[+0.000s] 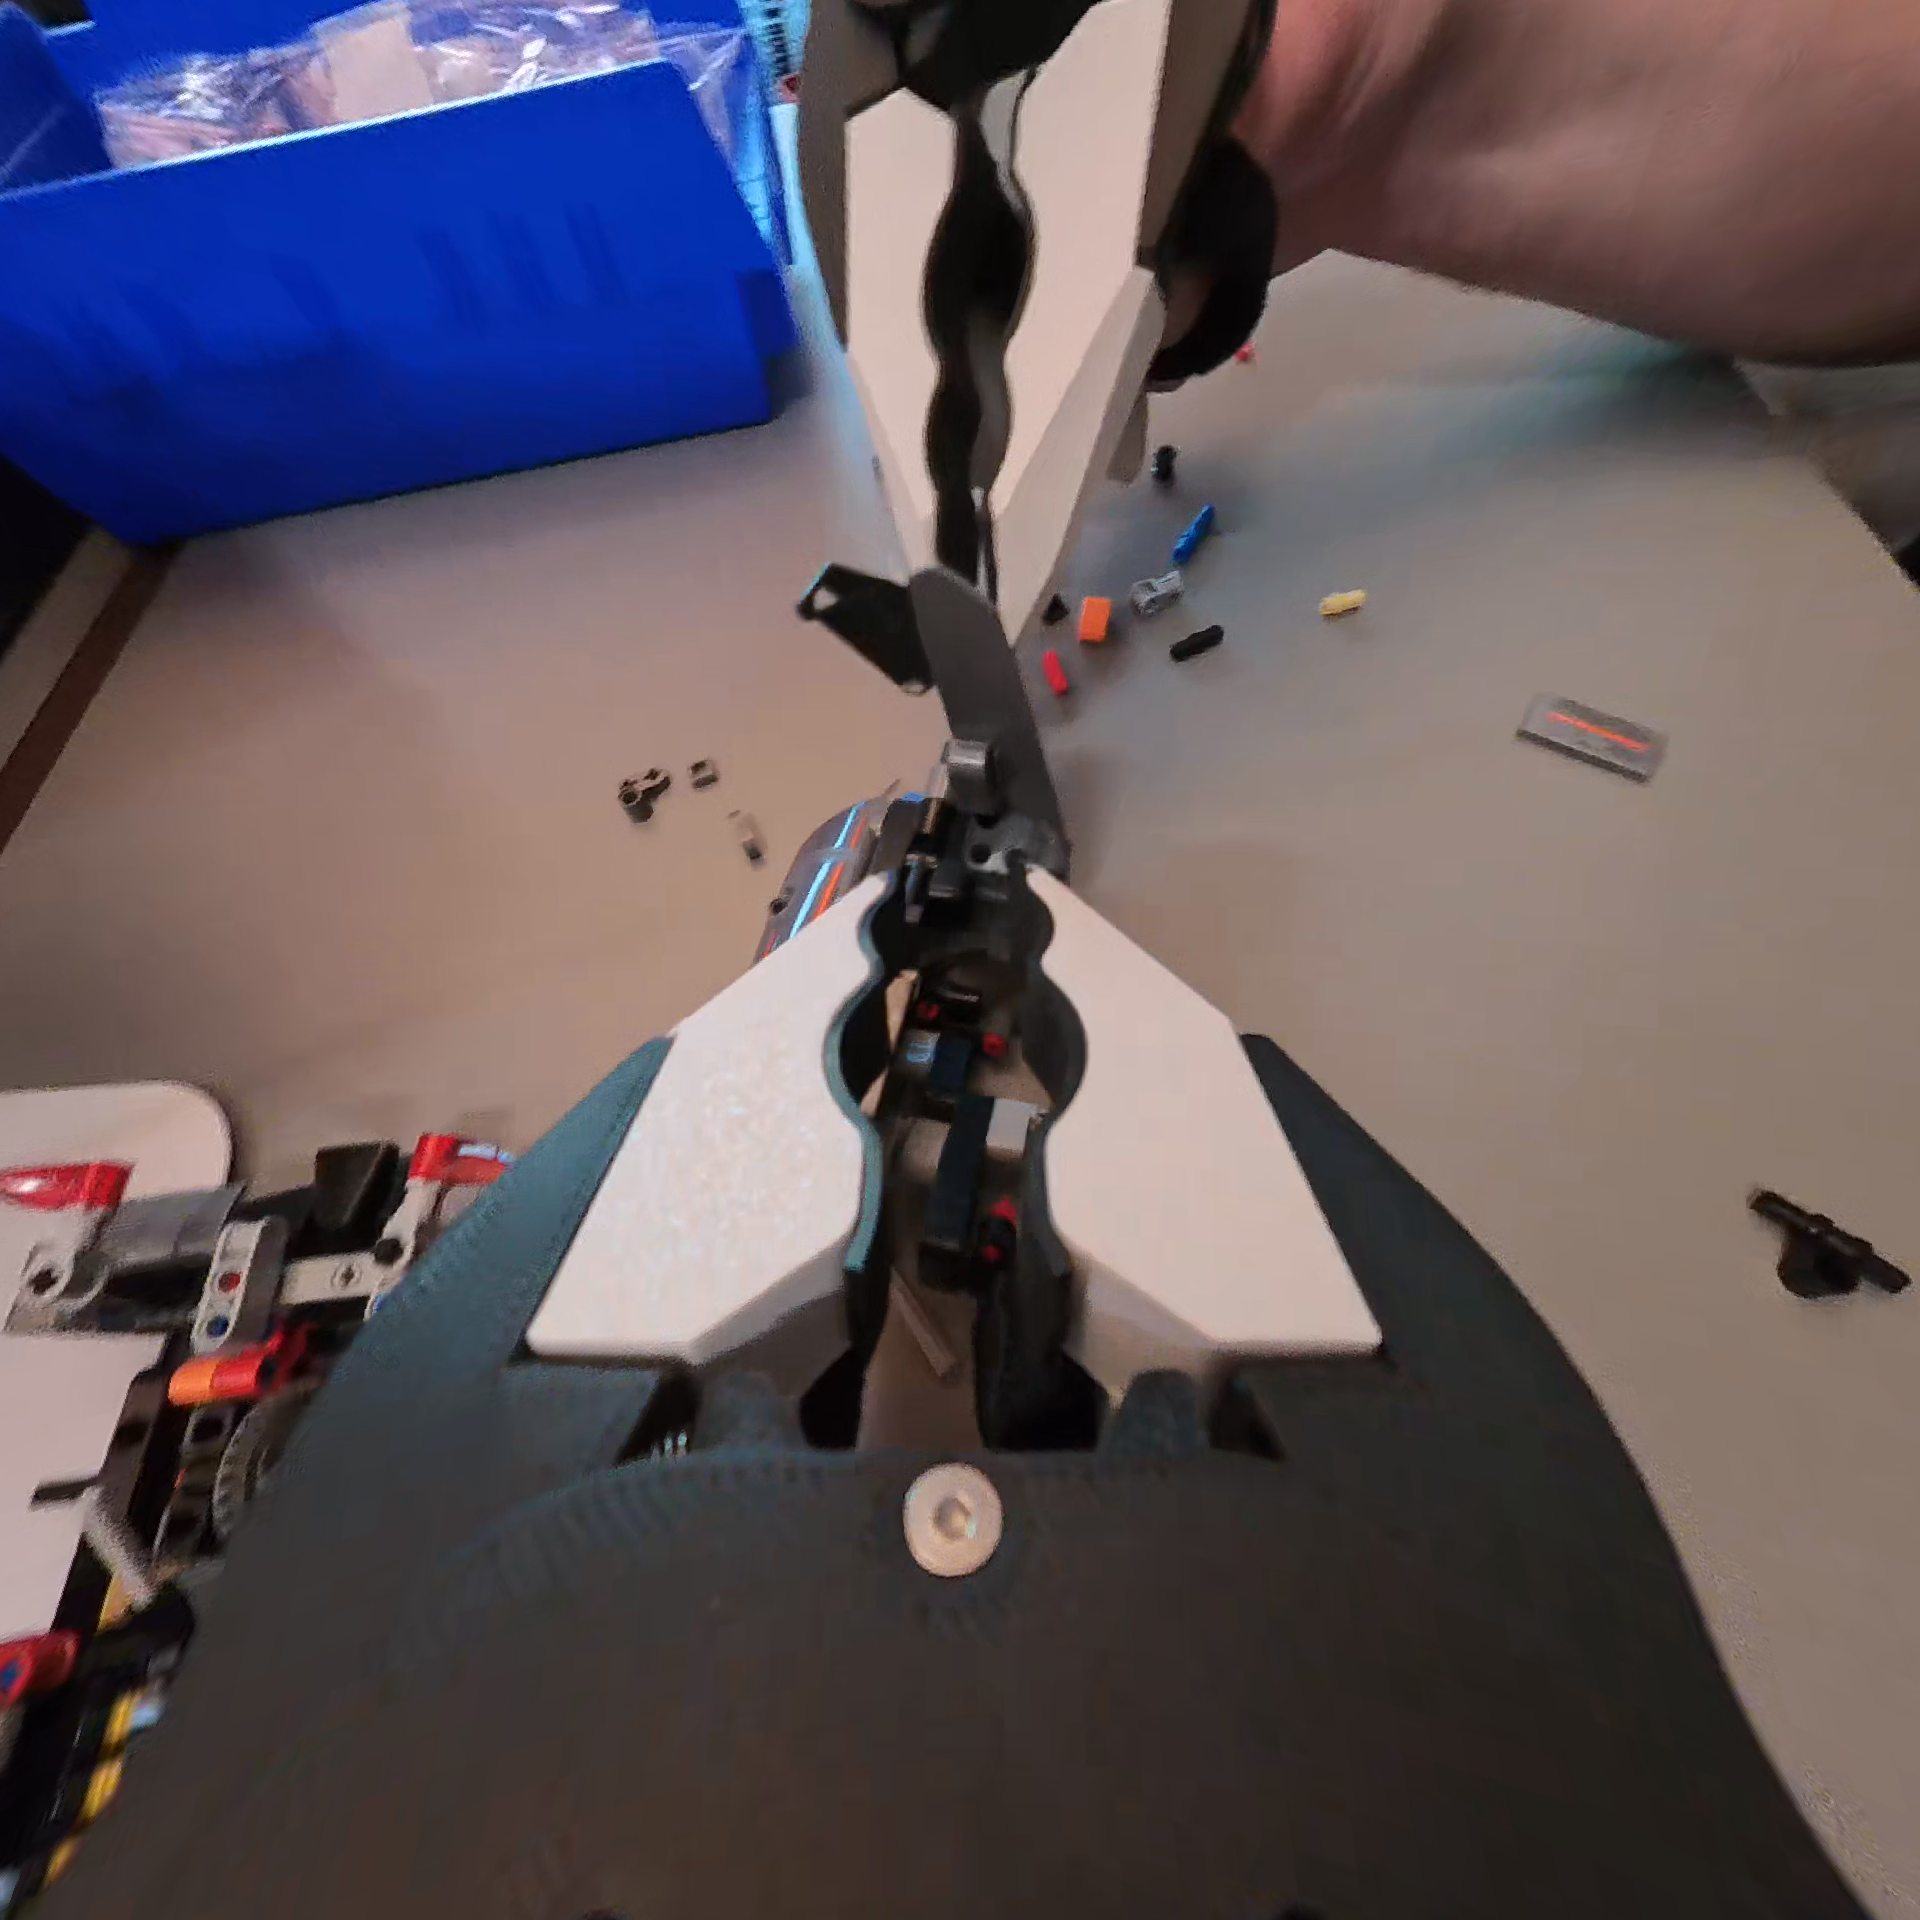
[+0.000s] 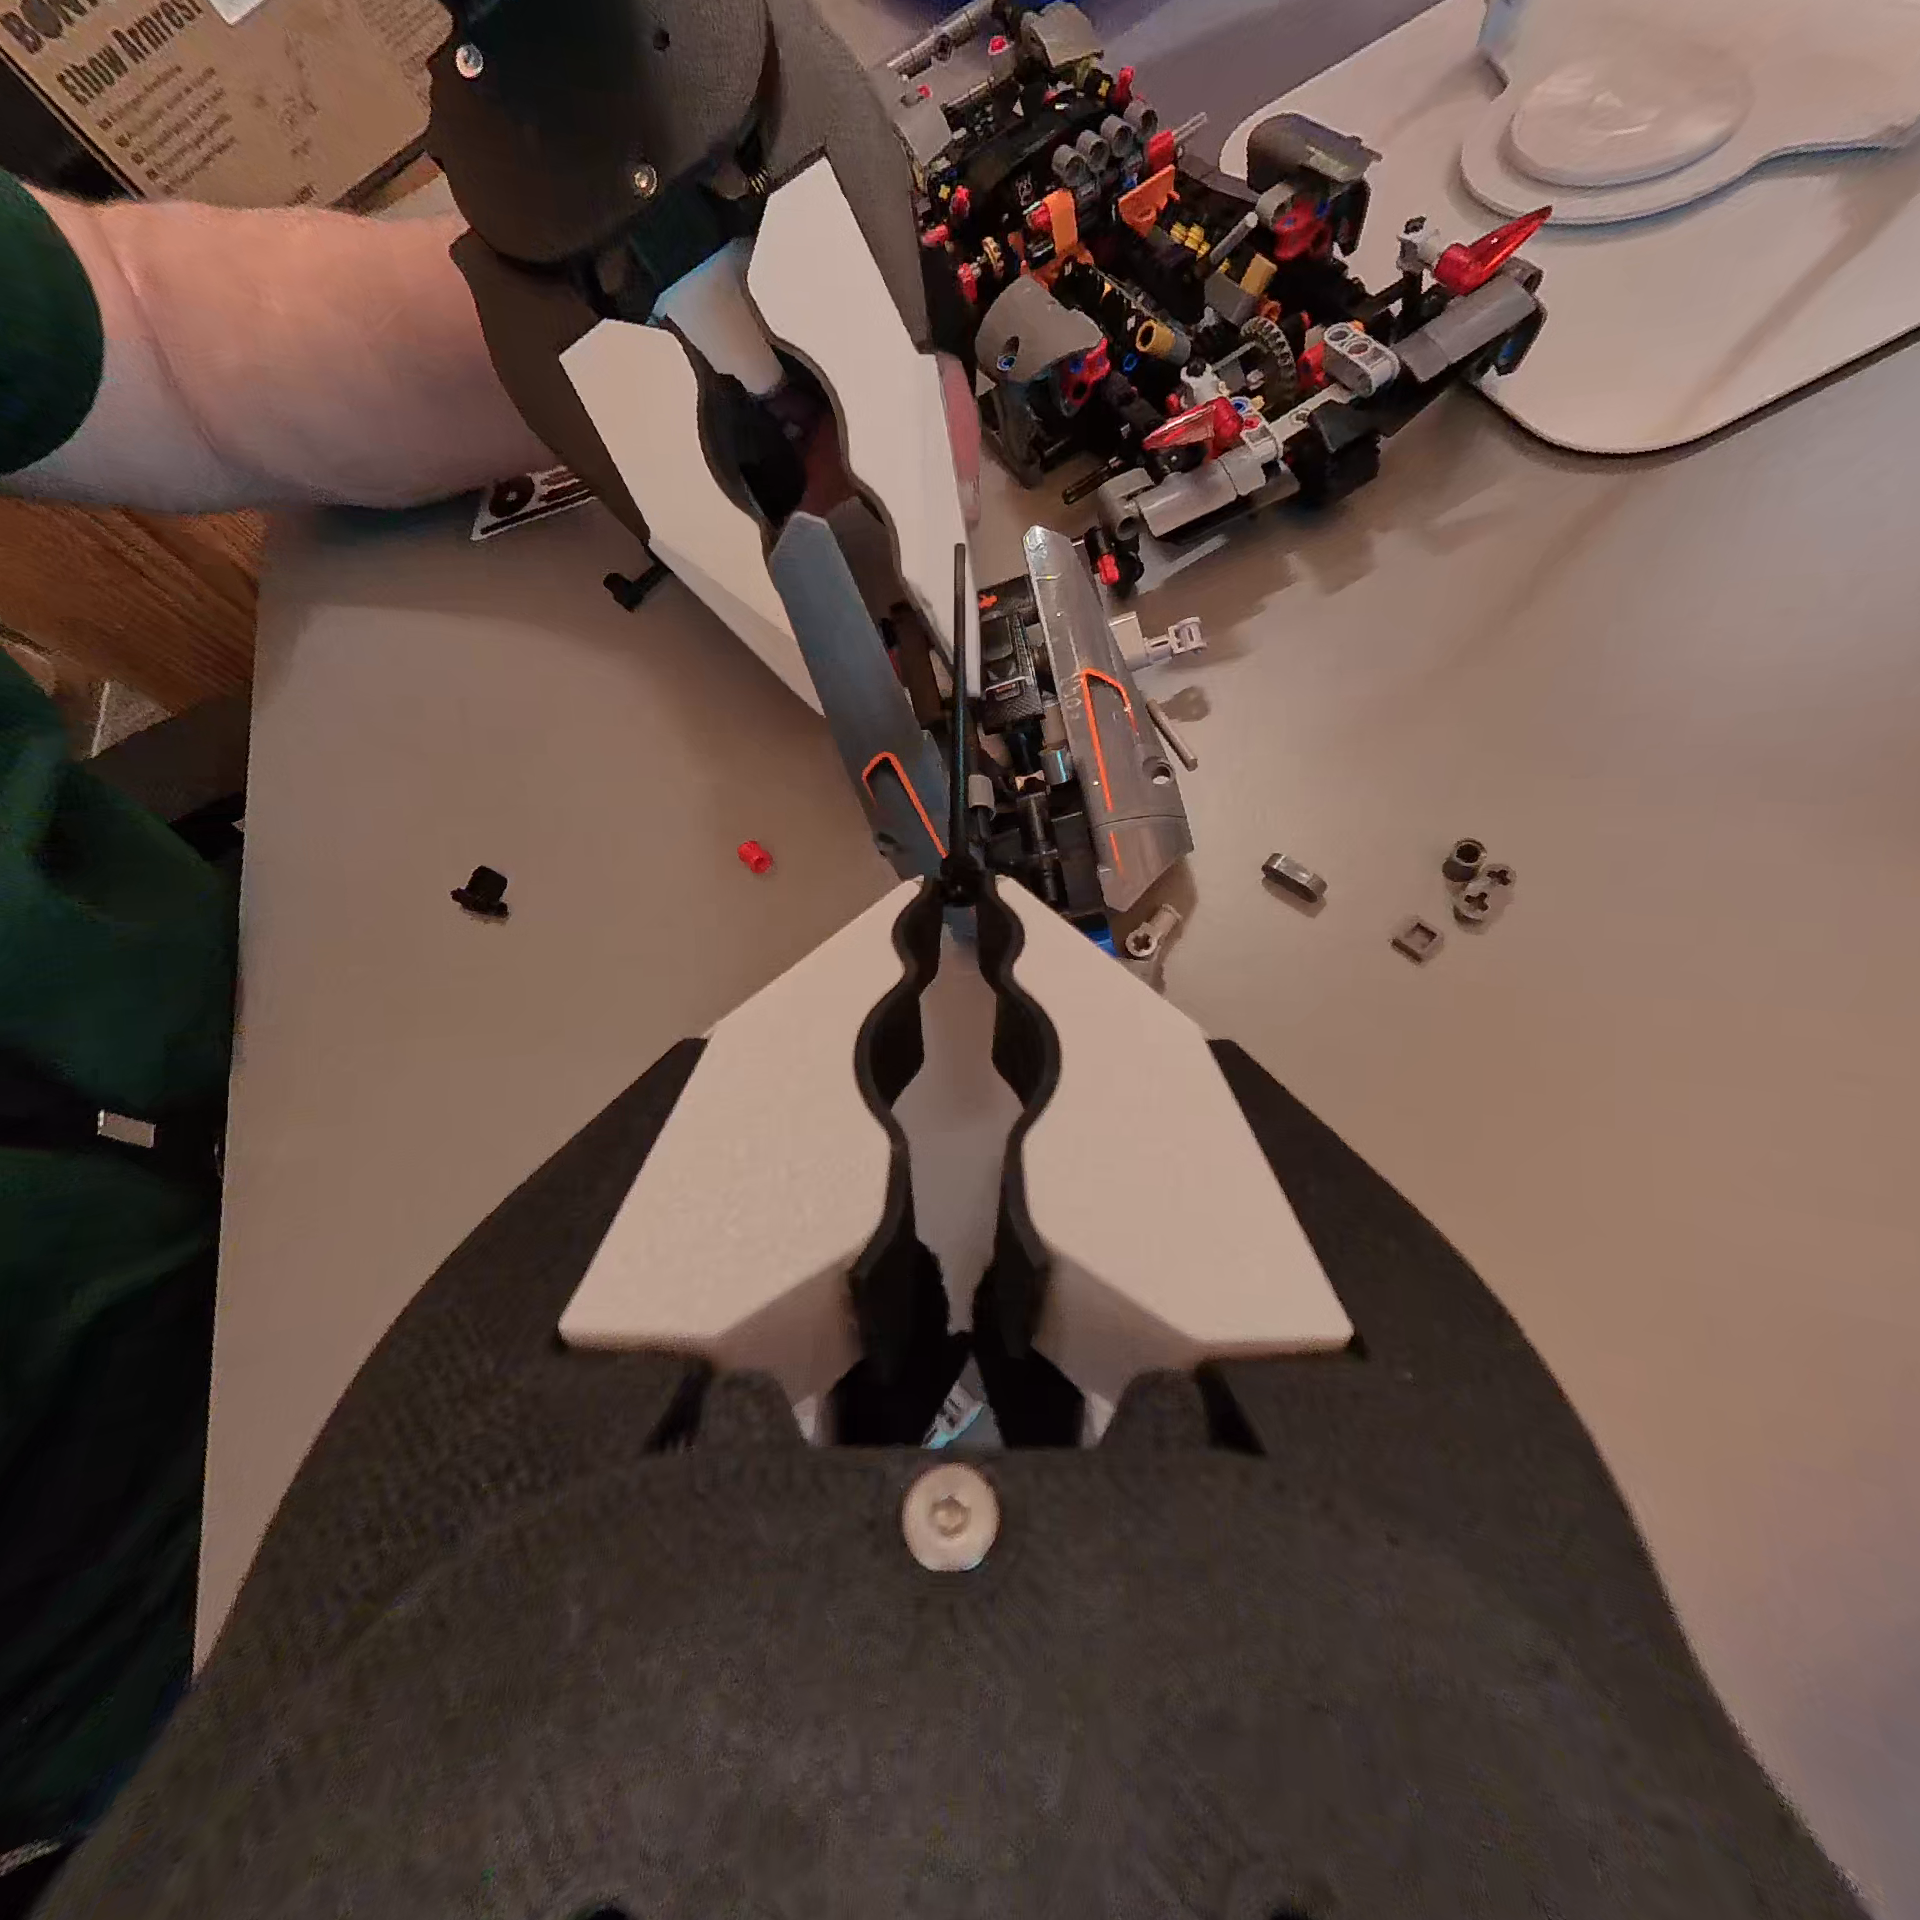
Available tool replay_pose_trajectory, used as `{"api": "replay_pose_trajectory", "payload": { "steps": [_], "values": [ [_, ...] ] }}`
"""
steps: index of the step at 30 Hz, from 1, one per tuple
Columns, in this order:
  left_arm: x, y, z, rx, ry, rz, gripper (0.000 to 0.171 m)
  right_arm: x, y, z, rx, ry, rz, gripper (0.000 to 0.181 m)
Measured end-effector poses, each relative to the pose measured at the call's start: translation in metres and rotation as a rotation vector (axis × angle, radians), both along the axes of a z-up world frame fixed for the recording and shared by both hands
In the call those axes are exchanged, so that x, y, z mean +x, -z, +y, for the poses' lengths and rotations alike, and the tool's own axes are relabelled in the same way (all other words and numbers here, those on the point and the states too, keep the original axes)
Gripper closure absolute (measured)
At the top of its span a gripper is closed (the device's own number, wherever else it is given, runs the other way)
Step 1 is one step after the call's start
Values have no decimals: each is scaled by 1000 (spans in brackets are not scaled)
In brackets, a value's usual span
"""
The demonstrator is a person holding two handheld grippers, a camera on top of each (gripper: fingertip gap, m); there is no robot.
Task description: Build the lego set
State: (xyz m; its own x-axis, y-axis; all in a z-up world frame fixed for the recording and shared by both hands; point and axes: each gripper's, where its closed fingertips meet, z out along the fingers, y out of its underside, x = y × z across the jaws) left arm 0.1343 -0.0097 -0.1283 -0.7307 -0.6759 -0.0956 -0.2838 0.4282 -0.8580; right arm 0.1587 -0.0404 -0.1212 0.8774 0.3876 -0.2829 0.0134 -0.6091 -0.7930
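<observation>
White, wedge-shaped fingers of the left gripper (image 1: 961,894) are clamping a small grey and black sub-assembly (image 1: 961,831) between them, probably to brace it while a part goes on. Meeting it from the far side, the right gripper (image 2: 956,904) is pinching a thin black piece (image 2: 961,727) edge-on at its very tips, its jaws nearly closed around it (the piece is too slim here to say what kind of element it is). Both grippers are working over the grey table (image 2: 1558,935), and the 2 seem to be bringing the black piece against a long grey panel with orange trim (image 2: 888,748) that is standing up out of the left gripper's hold. Only the right wrist view is showing a second matching panel (image 2: 1107,748) lying just beside the work, and, farther back, the large half-built car chassis (image 2: 1226,312) partly resting on a pale mat (image 2: 1714,343). Only the left wrist view is showing the scatter of loose small parts (image 1: 1143,603) beyond the grippers, a flat striped tile (image 1: 1590,736) off to one side, and a blue bin (image 1: 416,312) at the table's far edge holding clear bags.
</observation>
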Motion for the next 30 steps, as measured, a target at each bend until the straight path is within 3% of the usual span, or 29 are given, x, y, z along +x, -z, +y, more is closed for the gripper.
{"api": "replay_pose_trajectory", "payload": {
  "steps": [12,17,30],
  "values": [
    [5,8,-5,35,91,-8,155,0,10,-2,-23,40,8,177],
    [11,-2,-5,25,86,-51,158,0,13,-1,-24,51,19,177],
    [15,5,-10,-11,108,-30,167,1,11,5,-33,24,-43,177]
  ]
}}
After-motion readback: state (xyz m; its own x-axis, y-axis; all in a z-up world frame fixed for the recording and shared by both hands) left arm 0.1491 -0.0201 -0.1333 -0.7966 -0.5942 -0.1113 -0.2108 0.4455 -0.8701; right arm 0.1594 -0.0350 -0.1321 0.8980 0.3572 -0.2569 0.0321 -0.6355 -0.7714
